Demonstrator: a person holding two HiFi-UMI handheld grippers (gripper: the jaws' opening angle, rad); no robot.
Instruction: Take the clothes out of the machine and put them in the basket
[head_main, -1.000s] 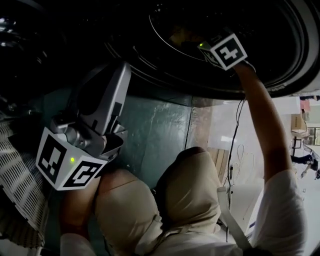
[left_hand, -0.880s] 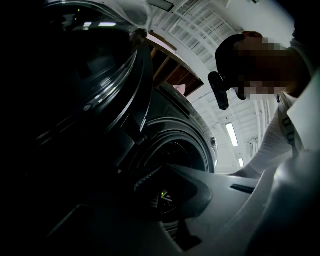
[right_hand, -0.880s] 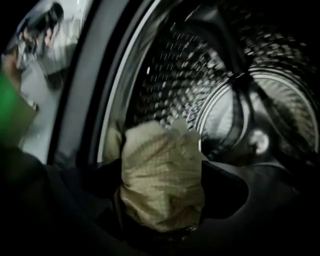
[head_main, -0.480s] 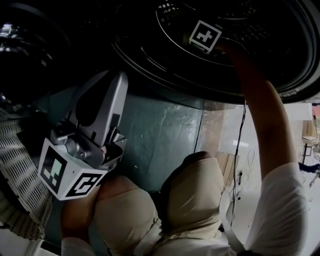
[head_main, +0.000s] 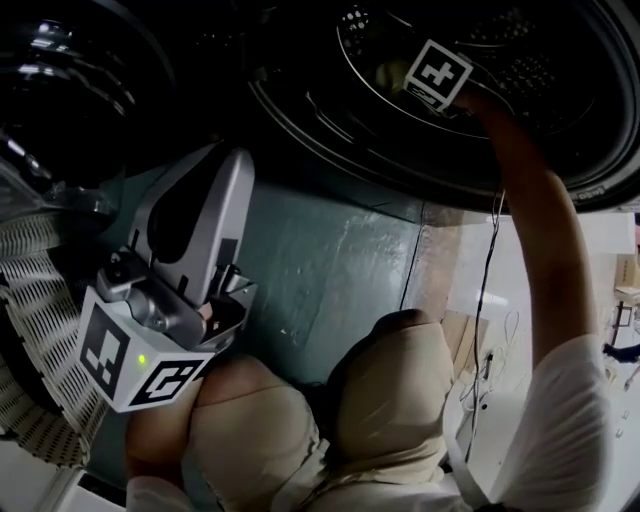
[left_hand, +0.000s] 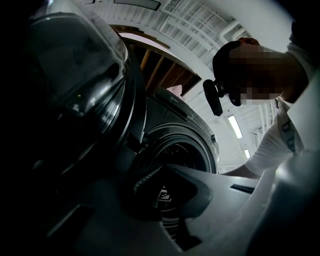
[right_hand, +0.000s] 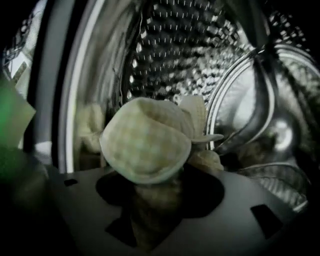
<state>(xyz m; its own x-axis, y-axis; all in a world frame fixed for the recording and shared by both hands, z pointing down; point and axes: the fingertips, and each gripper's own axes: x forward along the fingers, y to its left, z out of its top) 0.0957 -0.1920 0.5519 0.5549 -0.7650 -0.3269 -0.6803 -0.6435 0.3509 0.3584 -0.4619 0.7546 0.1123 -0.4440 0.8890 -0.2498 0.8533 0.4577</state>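
Checked cloth (right_hand: 147, 145): down in the washer drum (right_hand: 200, 45), grab step in hand | basket (head_main: 40, 320): far left | left gripper (head_main: 232, 165): fingers pressed together, empty | right gripper (right_hand: 155, 187): jaws have just been closing, now pinching the cloth | next, I reckon: draw it over the door rim, leftward to basket.

Beyond the fingers (left_hand: 220, 189) of the left gripper (left_hand: 163, 166), high above them, runs a white ribbed ceiling (left_hand: 200, 22) with brown wooden beams (left_hand: 159, 70) slanting beneath it. Up to the right of the fingers, two long strip lights (left_hand: 234, 126) glow against white walls. In the head view a glossy teal surface (head_main: 330, 270), floor or panel, lies just right of the fingers. Farther right is a bright pale area (head_main: 455, 270) crossed by a thin black cable (head_main: 487, 290).
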